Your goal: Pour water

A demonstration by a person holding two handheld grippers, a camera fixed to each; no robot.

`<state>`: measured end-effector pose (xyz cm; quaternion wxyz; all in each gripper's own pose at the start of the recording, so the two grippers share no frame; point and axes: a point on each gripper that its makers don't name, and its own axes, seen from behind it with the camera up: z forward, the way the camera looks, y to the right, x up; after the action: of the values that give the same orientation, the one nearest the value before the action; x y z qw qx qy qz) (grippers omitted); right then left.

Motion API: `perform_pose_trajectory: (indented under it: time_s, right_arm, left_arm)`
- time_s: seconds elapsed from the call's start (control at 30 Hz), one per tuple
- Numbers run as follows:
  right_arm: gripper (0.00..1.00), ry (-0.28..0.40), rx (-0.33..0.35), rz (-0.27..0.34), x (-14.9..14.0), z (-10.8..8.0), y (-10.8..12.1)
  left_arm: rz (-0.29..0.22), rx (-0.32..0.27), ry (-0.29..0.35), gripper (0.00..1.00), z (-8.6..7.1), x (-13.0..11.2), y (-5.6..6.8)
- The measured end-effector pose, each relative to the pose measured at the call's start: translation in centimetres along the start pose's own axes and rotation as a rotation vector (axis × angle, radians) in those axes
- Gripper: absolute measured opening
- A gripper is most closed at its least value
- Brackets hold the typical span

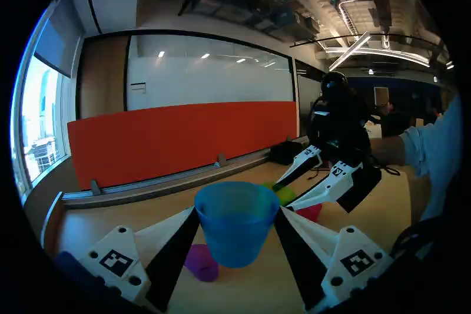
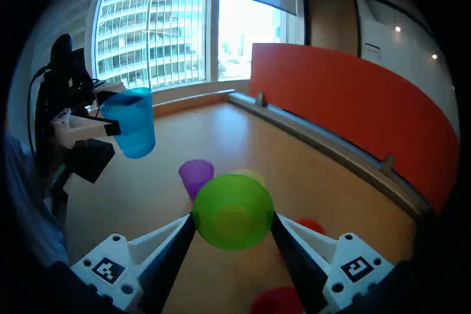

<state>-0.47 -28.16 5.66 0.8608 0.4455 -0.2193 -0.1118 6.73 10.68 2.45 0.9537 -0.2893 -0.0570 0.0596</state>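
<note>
Left gripper (image 1: 235, 215) fingers pinch blue cup (image 1: 236, 234), held above the table (image 1: 147, 217). Right gripper (image 2: 232, 218) clamps green cup (image 2: 233, 208) over purple cup (image 2: 195, 174). Fingers carry square coded markers (image 1: 115, 262).

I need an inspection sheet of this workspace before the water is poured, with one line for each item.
Surface: wooden table, no spill seen.
Job's things: blue cup and green cup, both held above the table; water inside cannot be told.
Clutter: purple cup and red cup on the table.
Grippers: left hand-held gripper shut on the blue cup; right hand-held gripper shut on the green cup.
Cables: dark cable on the table, far side.
Surroundings: orange partition, windows, a person's sleeve.
</note>
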Motion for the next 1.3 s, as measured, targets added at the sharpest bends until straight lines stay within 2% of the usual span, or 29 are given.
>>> perform_pose_trajectory:
  time_s: [0.2,0.7,1.07,1.3]
  right_arm:
    - [0.92,0.091,-0.014,0.004,1.5,-1.3,0.0]
    - [0.92,0.242,-0.047,-0.025,4.1,-3.8,-0.2]
    - [0.92,0.331,-0.048,-0.009,5.9,-5.5,-0.4]
    - [0.92,0.38,-0.052,-0.022,6.9,-6.5,-0.5]
  left_arm:
    - [0.003,-0.002,0.003,0.86,0.0,0.4,0.4]
    - [0.004,-0.006,0.018,0.86,0.1,1.2,1.3]
    - [0.0,-0.011,0.028,0.86,0.1,1.9,2.1]
    - [-0.012,-0.019,0.037,0.86,0.3,2.3,2.4]
